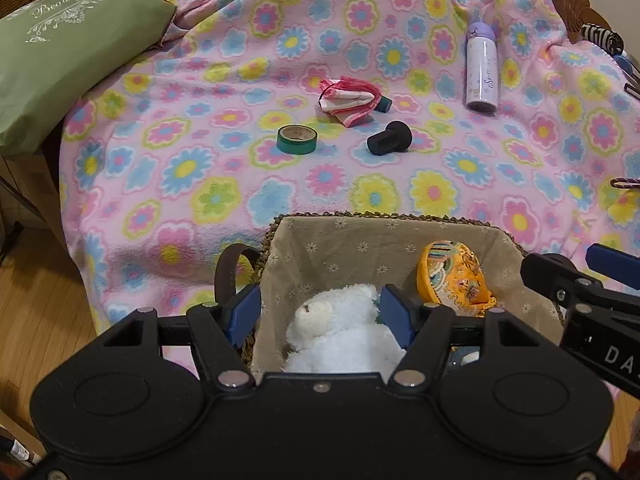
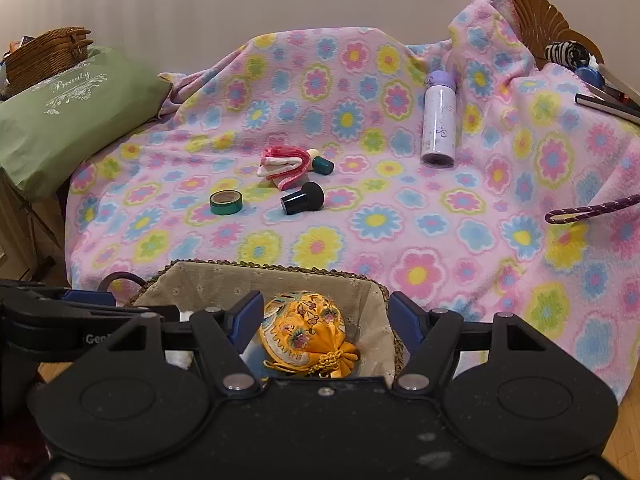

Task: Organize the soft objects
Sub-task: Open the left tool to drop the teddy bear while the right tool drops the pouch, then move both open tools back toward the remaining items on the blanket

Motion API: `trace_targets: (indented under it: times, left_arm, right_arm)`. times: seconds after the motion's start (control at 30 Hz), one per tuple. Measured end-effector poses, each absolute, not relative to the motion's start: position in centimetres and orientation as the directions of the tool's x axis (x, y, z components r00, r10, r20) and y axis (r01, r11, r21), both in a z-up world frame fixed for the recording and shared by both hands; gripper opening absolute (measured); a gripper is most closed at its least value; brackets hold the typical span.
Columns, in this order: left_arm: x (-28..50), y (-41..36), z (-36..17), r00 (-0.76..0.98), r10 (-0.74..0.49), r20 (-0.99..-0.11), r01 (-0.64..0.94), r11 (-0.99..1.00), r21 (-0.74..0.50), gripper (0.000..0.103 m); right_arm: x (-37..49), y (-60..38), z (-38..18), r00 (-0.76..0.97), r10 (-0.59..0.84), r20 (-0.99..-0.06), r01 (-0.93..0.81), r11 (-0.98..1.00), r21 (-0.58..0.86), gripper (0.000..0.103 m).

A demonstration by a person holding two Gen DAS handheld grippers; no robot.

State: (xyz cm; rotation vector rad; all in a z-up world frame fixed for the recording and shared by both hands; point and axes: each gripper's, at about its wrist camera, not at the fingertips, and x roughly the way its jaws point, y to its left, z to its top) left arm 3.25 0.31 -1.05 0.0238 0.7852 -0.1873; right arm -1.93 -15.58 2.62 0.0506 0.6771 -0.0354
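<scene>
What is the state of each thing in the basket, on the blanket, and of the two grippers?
White plush toy: lying in the basket.
Orange pouch: in the basket, tied shut.
Left gripper: jaws open, around the plush.
Right gripper: jaws open, around the pouch.
Purple bottle: capped, on the blanket.
Green tape roll: lying flat.

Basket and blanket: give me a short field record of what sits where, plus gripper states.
basket: white plush toy and orange embroidered pouch inside
blanket: green tape roll, black stamp-like piece, pink cloth bundle, purple bottle lying on it
left gripper: open, straddling the plush
right gripper: open, over the pouch
</scene>
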Motion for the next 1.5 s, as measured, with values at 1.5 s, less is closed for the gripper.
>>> trace_targets:
  times: [1.5]
  left_arm:
    - [4.4, 1.4, 0.0, 0.696, -0.177, -0.696, 0.167, 0.982, -0.083, 0.068]
  right_arm:
    - [-1.2, -16.5, 2.0, 0.766, -0.019, -0.642, 0.088, 0.993, 0.076, 0.082]
